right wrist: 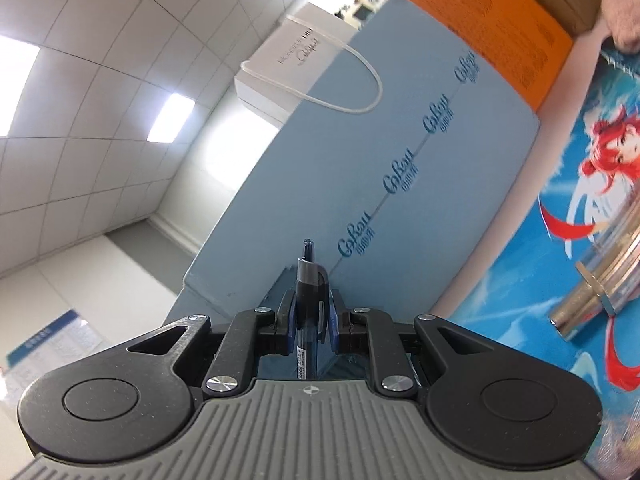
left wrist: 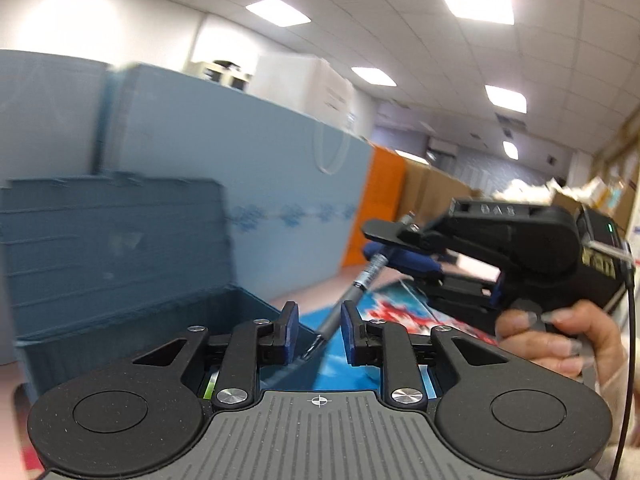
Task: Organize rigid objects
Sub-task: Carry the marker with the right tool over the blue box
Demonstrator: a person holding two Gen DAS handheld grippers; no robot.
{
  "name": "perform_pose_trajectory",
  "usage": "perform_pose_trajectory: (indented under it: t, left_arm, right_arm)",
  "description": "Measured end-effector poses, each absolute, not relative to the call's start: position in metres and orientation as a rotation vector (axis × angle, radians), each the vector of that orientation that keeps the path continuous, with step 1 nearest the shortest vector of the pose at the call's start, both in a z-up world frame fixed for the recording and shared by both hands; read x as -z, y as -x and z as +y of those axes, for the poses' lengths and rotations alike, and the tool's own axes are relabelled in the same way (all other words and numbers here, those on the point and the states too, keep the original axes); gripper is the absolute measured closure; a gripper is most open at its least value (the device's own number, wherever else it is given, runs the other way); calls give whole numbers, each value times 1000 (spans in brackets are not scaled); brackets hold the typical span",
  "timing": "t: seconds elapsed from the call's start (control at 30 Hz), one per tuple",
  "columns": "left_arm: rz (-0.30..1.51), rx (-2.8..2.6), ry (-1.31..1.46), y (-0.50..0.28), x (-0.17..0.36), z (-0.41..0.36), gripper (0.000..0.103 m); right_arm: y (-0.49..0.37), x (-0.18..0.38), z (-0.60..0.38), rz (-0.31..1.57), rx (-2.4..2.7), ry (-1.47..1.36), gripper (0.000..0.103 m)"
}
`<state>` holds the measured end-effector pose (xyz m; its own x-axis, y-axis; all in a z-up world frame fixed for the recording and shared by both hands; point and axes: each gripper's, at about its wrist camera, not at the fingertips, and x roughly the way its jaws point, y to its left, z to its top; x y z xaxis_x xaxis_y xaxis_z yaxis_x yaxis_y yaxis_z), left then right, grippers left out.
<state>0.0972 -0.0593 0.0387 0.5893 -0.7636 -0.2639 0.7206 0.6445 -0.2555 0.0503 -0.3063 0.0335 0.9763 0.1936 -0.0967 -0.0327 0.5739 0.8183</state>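
Observation:
A grey pen [left wrist: 362,280] slants down from my right gripper [left wrist: 374,244], which is shut on its upper part; a hand [left wrist: 560,340] holds that gripper at the right. The pen's tip reaches down between the blue pads of my left gripper [left wrist: 318,312], whose jaws stand apart without pressing on it. A blue-grey plastic box [left wrist: 120,320] with its lid raised stands at the left, its right corner close to the pen tip. In the right wrist view the right gripper [right wrist: 310,300] clamps the pen [right wrist: 308,276], whose end sticks out past the fingers.
A tall blue paper bag [right wrist: 400,160] and a white bag [right wrist: 288,52] stand behind, beside an orange box [right wrist: 500,20]. A blue picture mat [right wrist: 520,280] covers the table, with a metal cylinder [right wrist: 592,300] on it. Another person's hand [right wrist: 624,12] shows at the far corner.

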Motion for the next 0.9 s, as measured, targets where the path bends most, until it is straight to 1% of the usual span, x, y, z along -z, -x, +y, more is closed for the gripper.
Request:
perform_pose_trajectory:
  t: [0.1, 0.13, 0.2, 0.23, 0.27, 0.5, 0.67, 0.9]
  left_arm:
    - [348, 797, 167, -100, -44, -42, 79]
    - [346, 776, 183, -101, -45, -37, 77]
    - [343, 727, 198, -102, -47, -29, 67]
    - [343, 691, 196, -102, -48, -26, 54]
    - [341, 655, 191, -102, -49, -24, 43]
    - [346, 512, 254, -113, -49, 9, 39]
    - [337, 503, 322, -115, -47, 25, 36]
    - [358, 483, 326, -116, -44, 26, 34]
  right_arm:
    - [-59, -38, -295, 170, -120, -936, 88]
    - [-64, -40, -289, 170, -110, -912, 88]
    - [-72, -43, -277, 175, -99, -873, 88]
    - [-75, -43, -270, 179, -94, -861, 88]
    - [-78, -43, -263, 182, -82, -845, 88]
    - [-102, -34, -215, 230, -48, -704, 88]
    - [-116, -26, -187, 252, -49, -584, 88]
    - [-130, -10, -165, 327, -52, -547, 88]
